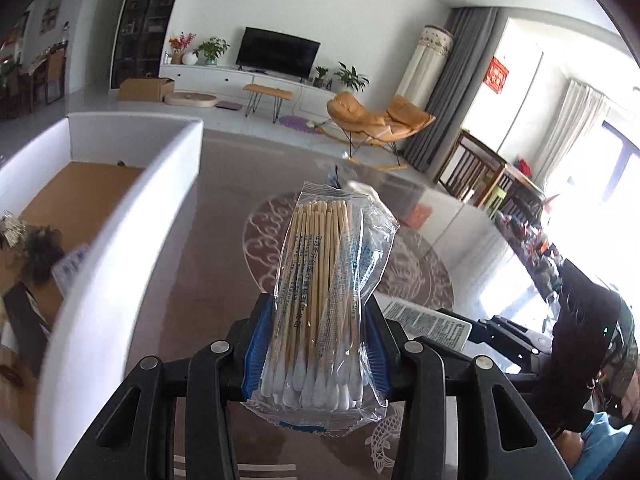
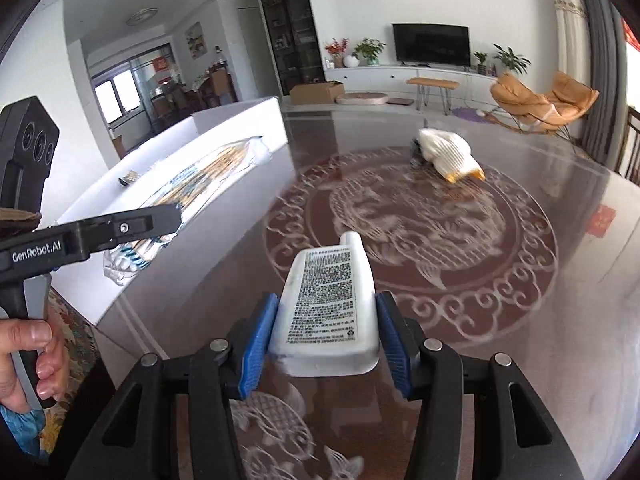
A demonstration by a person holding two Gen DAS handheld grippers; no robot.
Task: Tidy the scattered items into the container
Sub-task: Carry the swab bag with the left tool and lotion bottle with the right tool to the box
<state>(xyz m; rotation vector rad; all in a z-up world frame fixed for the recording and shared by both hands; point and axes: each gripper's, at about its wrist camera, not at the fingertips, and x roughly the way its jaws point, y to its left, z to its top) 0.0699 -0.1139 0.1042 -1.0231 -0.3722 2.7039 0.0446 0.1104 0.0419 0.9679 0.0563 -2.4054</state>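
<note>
Left gripper [image 1: 316,344] angled downward, clamped on the cotton-swab packet [image 1: 320,300] (swab heads nearest the camera) beside the white box [image 1: 120,260]; right gripper [image 2: 326,340] tilts down, pinching the white bottle [image 2: 328,304] above the table [image 2: 520,280].

We cannot read the blurred print on the bottle [image 2: 326,304]. The box [image 1: 120,240] runs off the left edge, its dark contents too smeared to name.
</note>
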